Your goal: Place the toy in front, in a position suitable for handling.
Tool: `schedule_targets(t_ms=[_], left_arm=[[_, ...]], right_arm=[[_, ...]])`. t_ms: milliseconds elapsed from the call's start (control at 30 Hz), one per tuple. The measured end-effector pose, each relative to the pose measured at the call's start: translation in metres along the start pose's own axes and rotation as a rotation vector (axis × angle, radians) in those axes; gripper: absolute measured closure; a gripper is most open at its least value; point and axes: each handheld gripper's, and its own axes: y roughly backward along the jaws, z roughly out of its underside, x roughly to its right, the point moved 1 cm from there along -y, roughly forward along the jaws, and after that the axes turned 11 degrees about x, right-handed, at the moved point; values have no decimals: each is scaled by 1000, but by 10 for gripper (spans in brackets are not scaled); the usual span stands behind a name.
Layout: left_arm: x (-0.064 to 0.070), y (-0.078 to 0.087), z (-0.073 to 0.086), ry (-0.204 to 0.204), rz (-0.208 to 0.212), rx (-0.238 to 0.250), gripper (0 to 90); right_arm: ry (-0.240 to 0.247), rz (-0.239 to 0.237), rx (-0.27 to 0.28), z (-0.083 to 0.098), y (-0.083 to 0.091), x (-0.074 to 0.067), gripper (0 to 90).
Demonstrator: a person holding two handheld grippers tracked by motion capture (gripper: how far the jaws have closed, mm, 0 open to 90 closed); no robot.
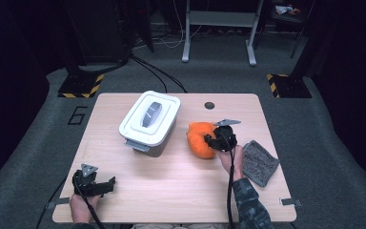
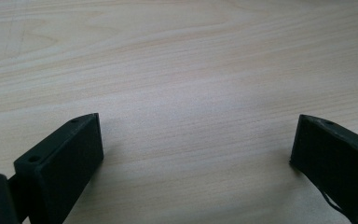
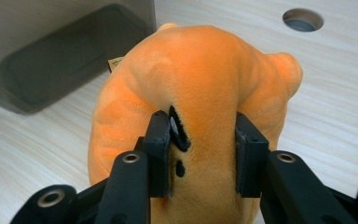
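An orange plush toy [image 1: 199, 138] lies on the wooden table, right of centre. My right gripper [image 1: 211, 141] is shut on it; in the right gripper view the two black jaws pinch a fold of the orange plush toy [image 3: 205, 84], with black stitched marks beside the left jaw. A grey box with a white lid [image 1: 149, 122] stands left of the toy, and its grey wall [image 3: 51, 56] shows behind the toy. My left gripper [image 1: 108, 184] rests near the table's front left corner, open, with bare wood between its fingers [image 2: 65, 158].
A grey cloth [image 1: 259, 162] lies at the table's right edge, beside my right hand. A round cable hole [image 1: 209, 105] sits near the far edge, also seen as a cable hole [image 3: 302, 19]. Metal desk legs and cables stand on the floor beyond.
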Motion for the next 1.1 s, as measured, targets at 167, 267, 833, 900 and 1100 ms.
schedule_targets(t_ms=[167, 267, 833, 900, 1100], left_arm=[[0, 0, 0, 0, 0, 0, 18], [0, 0, 0, 0, 0, 0, 18], [0, 0, 0, 0, 0, -2, 18], [-1, 0, 0, -1, 1, -1, 18], [0, -1, 0, 1, -5, 3, 18]], right_arm=[[13, -17, 30, -5, 16, 8, 638], [22, -29, 38, -8, 26, 9, 637], [123, -119, 46, -12, 47, -4, 634], [130, -135, 49, -12, 49, -5, 634], [168, -171, 47, -8, 54, -11, 632]])
